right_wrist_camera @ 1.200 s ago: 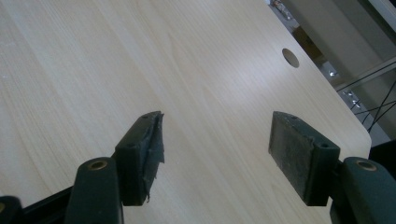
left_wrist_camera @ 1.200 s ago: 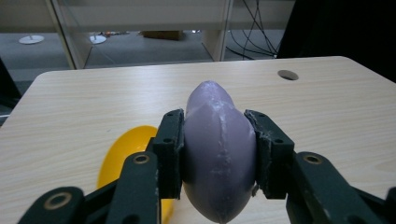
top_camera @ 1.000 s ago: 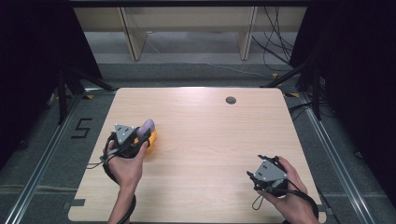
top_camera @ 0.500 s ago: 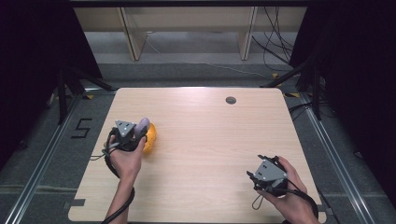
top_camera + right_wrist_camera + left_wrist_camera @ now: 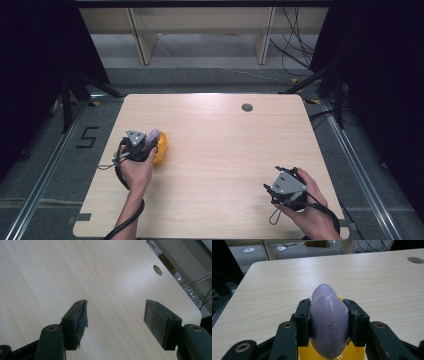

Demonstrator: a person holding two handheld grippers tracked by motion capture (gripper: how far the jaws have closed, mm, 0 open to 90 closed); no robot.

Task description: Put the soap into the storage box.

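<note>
My left gripper (image 5: 148,142) is shut on a smooth purple egg-shaped object (image 5: 153,135) at the left side of the wooden table (image 5: 220,150). In the left gripper view the purple object (image 5: 329,322) is pinched between both pads (image 5: 302,320) of the left gripper (image 5: 329,312). A yellow-orange object (image 5: 315,354) lies right under it. From above, that orange object (image 5: 161,148) shows just right of the gripper. My right gripper (image 5: 281,177) rests near the front right corner. In its own view the right gripper (image 5: 115,322) is open, with only bare wood between its jaws.
A round cable hole (image 5: 247,107) sits near the table's far edge, right of centre; the same hole (image 5: 157,270) appears in the right gripper view. Beyond the far edge stand wooden shelf legs (image 5: 140,37) and floor cables (image 5: 295,45). Dark frames flank both sides.
My left gripper has shifted slightly to the left and forward with the purple object still in it. The right gripper has not moved.
</note>
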